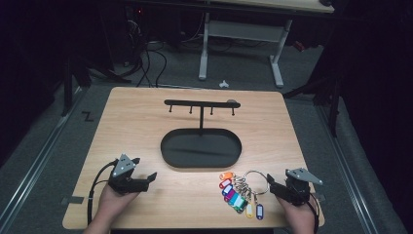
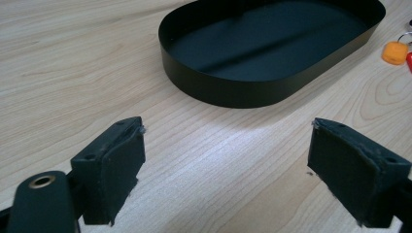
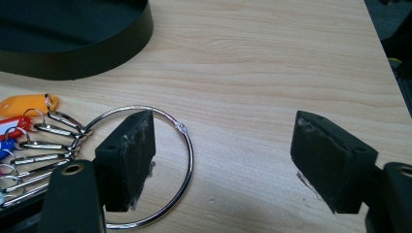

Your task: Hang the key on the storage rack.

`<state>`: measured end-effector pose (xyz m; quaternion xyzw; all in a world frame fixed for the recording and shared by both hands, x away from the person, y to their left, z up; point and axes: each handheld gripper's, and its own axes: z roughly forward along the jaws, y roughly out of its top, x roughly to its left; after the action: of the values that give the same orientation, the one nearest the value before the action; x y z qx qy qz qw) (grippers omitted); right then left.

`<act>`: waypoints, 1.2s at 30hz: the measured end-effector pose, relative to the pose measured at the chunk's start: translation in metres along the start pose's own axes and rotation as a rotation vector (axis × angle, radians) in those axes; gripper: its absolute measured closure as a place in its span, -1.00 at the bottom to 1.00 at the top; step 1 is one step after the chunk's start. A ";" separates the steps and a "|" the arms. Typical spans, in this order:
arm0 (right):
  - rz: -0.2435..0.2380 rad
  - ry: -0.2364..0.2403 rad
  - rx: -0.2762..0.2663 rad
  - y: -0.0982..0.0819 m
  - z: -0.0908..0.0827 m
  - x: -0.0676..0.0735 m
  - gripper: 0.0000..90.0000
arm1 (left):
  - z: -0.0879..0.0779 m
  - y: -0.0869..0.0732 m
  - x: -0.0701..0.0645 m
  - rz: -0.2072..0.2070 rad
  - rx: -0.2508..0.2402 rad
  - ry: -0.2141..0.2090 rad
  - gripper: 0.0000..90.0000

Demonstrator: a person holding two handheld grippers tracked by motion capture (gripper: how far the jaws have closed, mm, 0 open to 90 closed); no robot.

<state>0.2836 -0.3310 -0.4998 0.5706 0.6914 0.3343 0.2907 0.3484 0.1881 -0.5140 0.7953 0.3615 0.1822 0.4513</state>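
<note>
A large metal ring (image 1: 256, 181) (image 3: 182, 150) with several coloured key tags (image 1: 236, 195) (image 3: 24, 104) lies on the wooden table near the front right. My right gripper (image 1: 274, 187) (image 3: 223, 155) is open just right of it, its left jaw over the ring's loop and nothing held. My left gripper (image 1: 148, 179) (image 2: 226, 160) is open at the front left, empty, pointing at the black oval tray (image 1: 168, 148) (image 2: 223, 94). A black T-shaped hook rack (image 1: 201, 104) rises from the tray.
Bare table (image 1: 146, 122) surrounds the tray. The table's right edge (image 3: 384, 58) is close to my right gripper. Beyond the far edge stand a white desk frame (image 1: 277, 63) and cables (image 1: 146, 63) on the grey floor.
</note>
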 end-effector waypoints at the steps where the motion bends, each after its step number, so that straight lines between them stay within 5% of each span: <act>1: 0.006 0.003 0.003 0.000 0.001 0.000 -0.38 | 0.000 -0.001 0.001 -0.006 -0.002 -0.003 -0.68; 19: -0.030 0.069 0.103 0.013 0.006 0.005 -0.27 | -0.009 -0.006 0.001 -0.004 -0.011 0.018 -0.70; 36: -0.090 0.118 0.249 0.033 0.009 0.009 -0.23 | -0.006 -0.003 -0.002 -0.011 -0.005 0.041 -0.99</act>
<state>0.3085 -0.3170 -0.4786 0.5500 0.7684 0.2655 0.1910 0.3416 0.1914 -0.5134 0.7884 0.3745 0.1971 0.4465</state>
